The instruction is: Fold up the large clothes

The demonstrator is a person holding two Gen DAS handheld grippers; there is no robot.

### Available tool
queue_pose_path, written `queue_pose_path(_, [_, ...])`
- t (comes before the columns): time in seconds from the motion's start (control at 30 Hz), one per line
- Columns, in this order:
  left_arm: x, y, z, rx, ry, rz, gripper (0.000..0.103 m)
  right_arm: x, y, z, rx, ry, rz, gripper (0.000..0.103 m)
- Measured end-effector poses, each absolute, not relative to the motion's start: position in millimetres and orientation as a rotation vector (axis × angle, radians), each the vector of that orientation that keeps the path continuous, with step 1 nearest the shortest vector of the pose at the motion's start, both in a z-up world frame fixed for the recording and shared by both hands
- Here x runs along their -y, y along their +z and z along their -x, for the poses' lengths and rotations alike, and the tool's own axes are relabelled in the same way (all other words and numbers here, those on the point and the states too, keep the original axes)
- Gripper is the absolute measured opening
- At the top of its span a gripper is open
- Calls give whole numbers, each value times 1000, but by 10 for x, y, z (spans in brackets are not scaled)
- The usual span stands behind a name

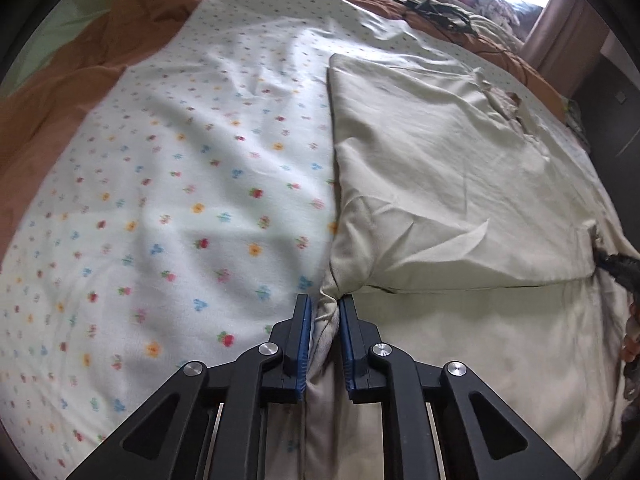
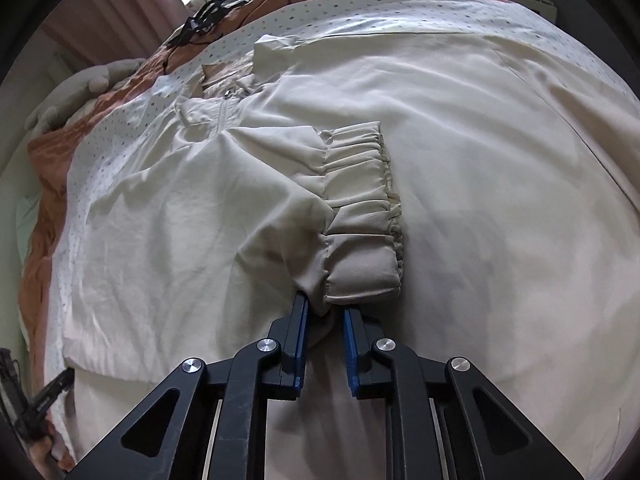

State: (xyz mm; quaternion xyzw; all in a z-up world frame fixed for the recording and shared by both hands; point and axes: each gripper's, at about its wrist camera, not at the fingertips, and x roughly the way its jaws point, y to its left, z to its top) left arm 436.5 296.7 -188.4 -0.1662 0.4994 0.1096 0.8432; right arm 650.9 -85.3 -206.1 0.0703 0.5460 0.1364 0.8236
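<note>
Cream jacket (image 1: 440, 160) at 3 o'clock; white sheet (image 1: 180, 200) dotted with red, orange, blue flowers at 9; rust-orange quilt (image 1: 80, 60) at 11; blue pads (image 1: 306, 344) on black gripper (image 1: 324, 300).

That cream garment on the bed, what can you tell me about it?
The cream garment is thin, wrinkled woven cloth with a zip and a gathered elastic hem. It lies spread on a flower-dotted sheet, one part already folded flat over the rest. The left gripper pinches a bunched corner; the right gripper is shut on the fabric by the hem's near end.
</note>
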Motion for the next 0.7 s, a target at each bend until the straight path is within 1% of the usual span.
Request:
queue_pose_path(0.13, [-2977, -1859, -4318, -1063, 248, 384, 15, 717, -2067, -6611, -1162, 275, -81, 17])
queue_pose_path(0.2, [-2969, -1811, -4250, -1063, 244, 377, 15, 733, -2025, -6604, -1172, 253, -83, 20])
queue_pose_path(0.23, [-2967, -1794, -4228, -1064, 243, 378, 16, 759, -2008, -6589, -1177, 246, -89, 27])
queue_pose_path(0.27, [-2969, -1779, -4206, -1066, 242, 382, 16, 795, -1987, -6566, -1178, 241, -94, 37])
queue_pose_path(0.3, [-2983, -1750, -4162, -1068, 240, 396, 16, 840, -1963, -6536, -1177, 235, -98, 41])
queue_pose_path(0.33, [-2986, -1731, -4147, -1067, 239, 405, 16, 904, -1931, -6498, -1172, 228, -101, 43])
queue_pose_path(0.43, [-2968, -1617, -4083, -1052, 238, 423, 17, 1126, -1807, -6414, -1157, 218, -111, 44])
queue_pose_path(0.5, [-2916, -1529, -4050, -1036, 229, 421, 28, 1315, -1691, -6368, -1145, 219, -135, 45])
queue_pose_path(0.57, [-2847, -1426, -4009, -1007, 231, 421, 58, 1487, -1559, -6334, -1126, 210, -151, 56])
queue_pose_path(0.63, [-2776, -1309, -3972, -965, 235, 425, 71, 1654, -1398, -6309, -1094, 196, -163, 60])
queue_pose_path(0.67, [-2735, -1260, -3964, -949, 231, 428, 74, 1741, -1314, -6301, -1077, 192, -170, 60])
queue_pose_path(0.7, [-2700, -1225, -3969, -942, 227, 429, 74, 1819, -1240, -6292, -1065, 192, -176, 60])
